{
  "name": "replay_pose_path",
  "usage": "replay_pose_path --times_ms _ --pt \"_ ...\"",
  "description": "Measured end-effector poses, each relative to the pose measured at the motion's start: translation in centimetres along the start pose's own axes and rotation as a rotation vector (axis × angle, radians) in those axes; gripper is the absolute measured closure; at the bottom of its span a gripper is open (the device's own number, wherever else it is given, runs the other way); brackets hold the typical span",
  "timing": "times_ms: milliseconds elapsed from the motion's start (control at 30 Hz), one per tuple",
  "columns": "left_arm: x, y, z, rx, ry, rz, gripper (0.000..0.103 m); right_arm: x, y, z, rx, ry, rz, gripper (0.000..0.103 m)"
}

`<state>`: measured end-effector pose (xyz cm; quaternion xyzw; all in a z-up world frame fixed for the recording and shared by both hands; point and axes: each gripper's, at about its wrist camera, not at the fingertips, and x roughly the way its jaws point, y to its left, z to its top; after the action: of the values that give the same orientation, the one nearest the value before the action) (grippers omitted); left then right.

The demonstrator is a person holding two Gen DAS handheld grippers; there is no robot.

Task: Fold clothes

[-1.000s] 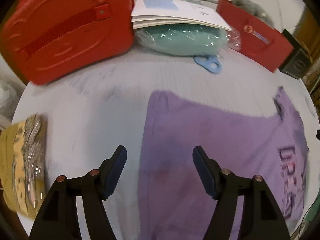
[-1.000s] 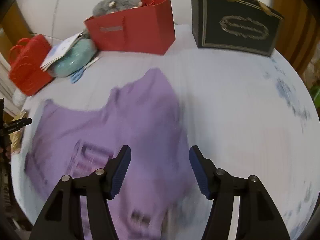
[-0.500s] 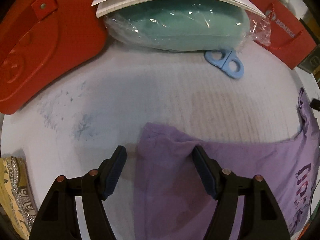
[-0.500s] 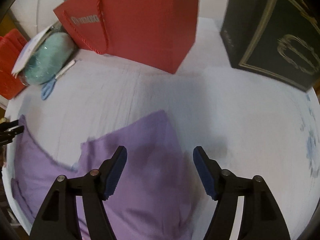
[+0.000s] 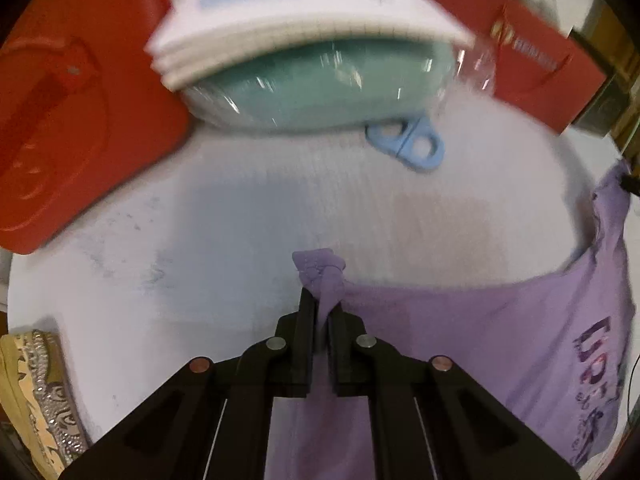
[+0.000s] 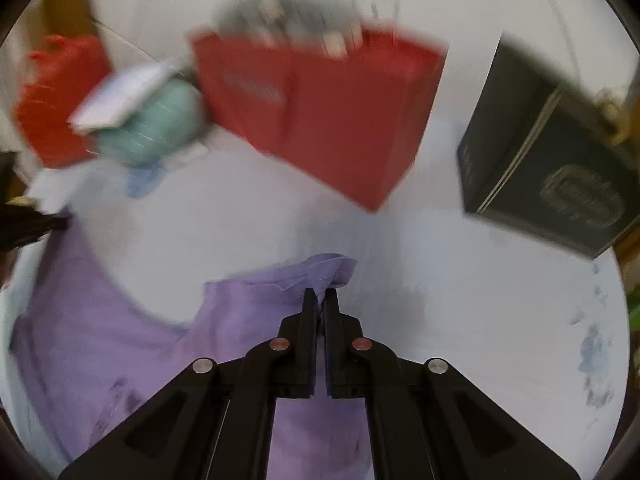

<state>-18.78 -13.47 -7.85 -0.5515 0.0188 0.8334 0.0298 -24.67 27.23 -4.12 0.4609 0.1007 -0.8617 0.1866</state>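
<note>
Left tool (image 5: 323,308): black fingers pinched on a bunched corner of the purple T-shirt (image 5: 500,344); soft knit sags rightward from the grip over the white counter (image 5: 240,220). Ahead, a blue plastic two-ring piece (image 5: 408,144) and a teal plastic-wrapped cushion (image 5: 316,80). Right tool (image 6: 320,300): fingers pinched on another T-shirt corner, cloth trailing left. Ahead, a red paper bag (image 6: 332,116); ahead right, a black box (image 6: 552,164).

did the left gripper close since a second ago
Yes. The left gripper, open over the purple t-shirt earlier, is now shut on its corner.
</note>
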Motion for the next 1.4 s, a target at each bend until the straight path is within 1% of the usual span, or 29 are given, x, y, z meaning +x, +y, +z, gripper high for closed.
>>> replay_pose_path --times_ms 33,67,133,167,200,233,267,300,333,367,433,500,533,600,733,800,833,867,967,1033,1133,1167,1233,1267,1300,1333,1400 --pt "-1.3 0.2 -0.6 0.001 -0.036 -0.001 0.099 -2.6 0.5 -1.0 -0.027 -0.053 0.013 0.101" --pt "-2.5 0.3 -1.4 0.006 -0.07 0.003 0.099 -4.2 0.9 -1.6 -0.055 -0.081 0.015 0.101" --pt "-4.9 0.6 -3.1 0.015 -0.135 0.013 0.098 -8.1 2.6 -4.4 -0.139 -0.123 0.014 0.101" --pt "-5.8 0.8 -4.2 0.02 -0.163 0.02 0.095 -9.6 3.4 -6.0 -0.166 -0.127 0.025 0.1" --pt "-6.4 0.9 -5.1 0.024 -0.179 0.023 0.095 -10.6 4.1 -7.9 -0.189 -0.106 0.036 0.1" --pt "-6.5 1.0 -5.9 0.025 -0.175 0.019 0.095 -10.8 4.9 -9.5 -0.201 -0.069 0.046 0.099" --pt "-6.5 1.1 -6.9 0.022 -0.163 0.012 0.088 -10.8 5.3 -11.4 -0.195 -0.012 0.059 0.094" --pt "-6.3 1.5 -8.1 0.012 -0.137 -0.001 0.071 -10.8 5.7 -13.3 -0.187 0.047 0.072 0.087" --pt "-6.2 1.9 -9.3 0.002 -0.109 -0.016 0.061 -10.6 5.6 -14.9 -0.156 0.089 0.073 0.083" --pt "-5.9 2.1 -10.3 -0.009 -0.077 -0.032 0.05 -10.4 5.5 -16.5 -0.123 0.13 0.072 0.082" --pt "-5.8 2.6 -11.9 -0.03 -0.034 -0.05 0.05 -10.4 4.1 -18.2 -0.022 0.146 0.067 0.082" --pt "-5.9 3.2 -12.7 -0.06 -0.018 -0.06 0.05 -10.9 2.7 -18.6 0.08 0.12 0.054 0.079" --pt "-6.3 3.6 -12.7 -0.078 -0.017 -0.066 0.05 -10.8 2.0 -18.2 0.124 0.113 0.052 0.078" --pt "-6.8 4.1 -11.7 -0.116 -0.029 -0.07 0.049 -10.5 0.5 -17.1 0.212 0.099 0.047 0.064" --pt "-8.6 5.4 -9.4 -0.195 -0.1 -0.089 0.045 -8.8 -1.4 -14.9 0.352 0.085 0.066 0.062" --pt "-9.2 6.1 -8.2 -0.23 -0.137 -0.094 0.041 -8.2 -1.6 -14.2 0.376 0.092 0.074 0.061" --pt "-9.2 6.4 -7.7 -0.241 -0.141 -0.095 0.041 -7.9 -1.7 -13.9 0.389 0.098 0.074 0.059" --pt "-8.6 6.4 -7.4 -0.243 -0.12 -0.096 0.04 -7.6 -1.9 -13.7 0.394 0.104 0.073 0.057" --pt "-6.5 6.0 -7.1 -0.227 -0.042 -0.096 0.04 -6.3 -2.4 -12.9 0.42 0.119 0.065 0.055" --pt "-4.7 5.2 -7.3 -0.208 0.008 -0.106 0.04 -5.3 -2.9 -12.3 0.452 0.129 0.074 0.051" --pt "-3.1 4.3 -7.2 -0.193 0.044 -0.102 0.04 -3.6 -3.1 -11.2 0.468 0.147 0.077 0.048" --pt "-2.6 4.1 -7.2 -0.188 0.054 -0.098 0.042 -2.9 -3.0 -10.8 0.473 0.156 0.085 0.048" --pt "-1.7 3.5 -7.1 -0.179 0.073 -0.09 0.076 -1.4 -2.6 -10.2 0.462 0.182 0.091 0.048" --pt "-1.2 3.2 -7.1 -0.175 0.082 -0.086 0.097 -0.6 -2.1 -9.8 0.443 0.202 0.091 0.067" --pt "-1.0 3.0 -6.9 -0.169 0.083 -0.074 0.097 0.0 -1.5 -9.5 0.41 0.22 0.08 0.099" --pt "-1.0 2.8 -6.5 -0.161 0.066 -0.048 0.097 0.6 -0.9 -9.1 0.377 0.239 0.068 0.099" --pt "-0.5 2.5 -5.5 -0.146 0.037 0.018 0.097 0.3 -1.2 -8.6 0.364 0.186 -0.03 0.099"
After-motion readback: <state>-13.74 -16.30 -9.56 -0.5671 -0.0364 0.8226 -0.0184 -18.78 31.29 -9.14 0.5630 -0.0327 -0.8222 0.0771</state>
